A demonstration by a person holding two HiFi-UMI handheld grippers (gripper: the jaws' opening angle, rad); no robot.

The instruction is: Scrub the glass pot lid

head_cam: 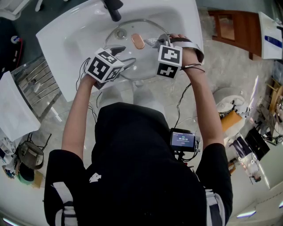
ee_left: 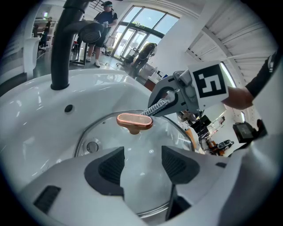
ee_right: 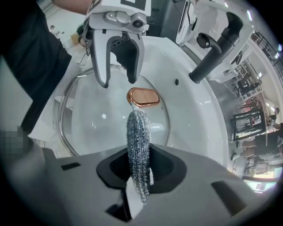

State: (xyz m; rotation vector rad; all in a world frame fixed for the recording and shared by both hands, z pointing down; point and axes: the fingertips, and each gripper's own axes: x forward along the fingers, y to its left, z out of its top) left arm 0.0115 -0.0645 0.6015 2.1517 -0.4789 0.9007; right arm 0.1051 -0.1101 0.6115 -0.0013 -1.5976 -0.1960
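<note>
Down in the white sink (head_cam: pixel 57 39), the glass pot lid (ee_right: pixel 93 119) lay dome-up, filling most of the basin below the black faucet (head_cam: pixel 114 9). Its copper-coloured knob (ee_left: pixel 135 121) stood at the middle of the glass, and the basin's drain (ee_left: pixel 92 146) showed through the lid on the faucet side.

The right gripper (ee_right: pixel 139 165) had its jaws pressed together on a steel-wool scourer (ee_right: pixel 138 141), which was squeezed into a narrow, silvery strip between the pads. The strip reached forward from the jaws, and its far tip met the lid right at the near edge of the knob. In the head view this gripper came in from the lid's right side, its marker cube above the rim.

The left gripper (ee_left: pixel 141 163) held its jaws apart. Its own view showed clear glass between the two dark pads, with the lid's metal rim running across low in the gap. From the right gripper view, its two grey fingers (ee_right: pixel 102 66) pointed down over the far part of the lid, one on each side of a strip of glass; whether they touched the glass could not be told. The two grippers faced each other across the knob, near together but apart.
</note>
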